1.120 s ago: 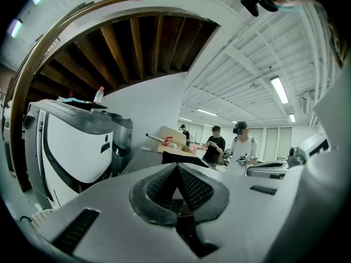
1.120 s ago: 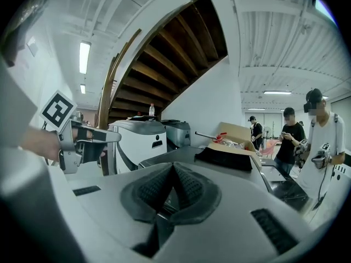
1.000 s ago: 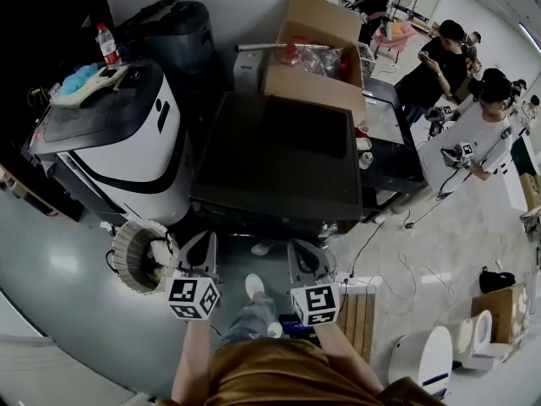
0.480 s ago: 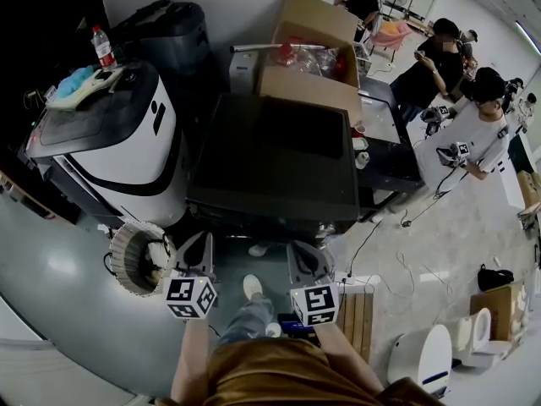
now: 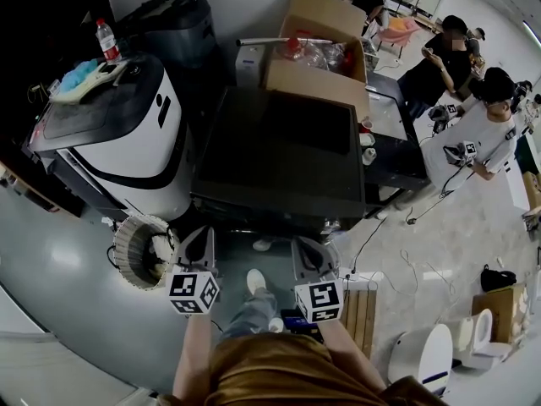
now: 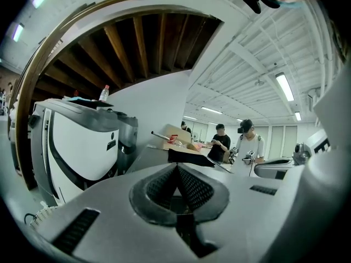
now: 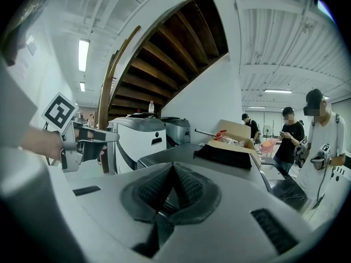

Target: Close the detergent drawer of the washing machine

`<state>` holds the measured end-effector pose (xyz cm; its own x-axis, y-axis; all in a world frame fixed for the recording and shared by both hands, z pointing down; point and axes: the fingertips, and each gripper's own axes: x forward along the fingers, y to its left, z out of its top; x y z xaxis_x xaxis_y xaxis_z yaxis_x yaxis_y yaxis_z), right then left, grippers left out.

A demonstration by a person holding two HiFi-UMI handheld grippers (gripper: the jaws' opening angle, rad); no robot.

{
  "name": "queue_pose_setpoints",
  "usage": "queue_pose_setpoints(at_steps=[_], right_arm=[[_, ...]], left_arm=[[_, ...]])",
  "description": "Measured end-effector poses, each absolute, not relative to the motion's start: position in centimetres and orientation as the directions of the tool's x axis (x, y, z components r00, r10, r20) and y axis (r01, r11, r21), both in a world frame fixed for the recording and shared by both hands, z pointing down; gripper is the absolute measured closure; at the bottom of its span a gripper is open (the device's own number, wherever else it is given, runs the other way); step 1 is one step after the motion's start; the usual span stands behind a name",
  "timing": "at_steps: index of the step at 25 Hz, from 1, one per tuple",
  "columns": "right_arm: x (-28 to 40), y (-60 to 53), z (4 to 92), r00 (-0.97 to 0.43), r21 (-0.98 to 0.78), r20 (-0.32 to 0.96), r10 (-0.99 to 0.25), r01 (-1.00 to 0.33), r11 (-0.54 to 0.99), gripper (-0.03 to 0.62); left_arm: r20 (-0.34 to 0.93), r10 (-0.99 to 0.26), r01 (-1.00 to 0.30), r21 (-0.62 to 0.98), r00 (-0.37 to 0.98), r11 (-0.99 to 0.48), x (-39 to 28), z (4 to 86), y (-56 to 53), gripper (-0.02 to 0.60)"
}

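Left gripper (image 5: 196, 238) and right gripper (image 5: 308, 249), jaws pressed together and empty, hover before the dark-topped washing machine (image 5: 279, 155)

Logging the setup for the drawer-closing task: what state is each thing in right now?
Left gripper: shut, empty.
Right gripper: shut, empty.
Cardboard box: flaps open, items inside.
Water bottle: upright, capped.
White machine: top lid down.
Detergent drawer: not visible in any view.
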<state>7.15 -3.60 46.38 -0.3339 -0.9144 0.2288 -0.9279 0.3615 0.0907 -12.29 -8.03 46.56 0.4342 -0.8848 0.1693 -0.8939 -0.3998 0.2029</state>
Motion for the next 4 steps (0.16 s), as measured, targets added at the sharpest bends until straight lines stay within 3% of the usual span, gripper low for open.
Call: queue_pose_setpoints(at_steps=[4], right_arm=[[7.05,-4.04,46.58,-0.341,0.093,0.229,-0.912,-0.925,0.369,0.582]], left_arm=[[0.166,-0.889,-0.897,0.205,0.426,-0.391,-12.62,46.7,-8.42,0.557]])
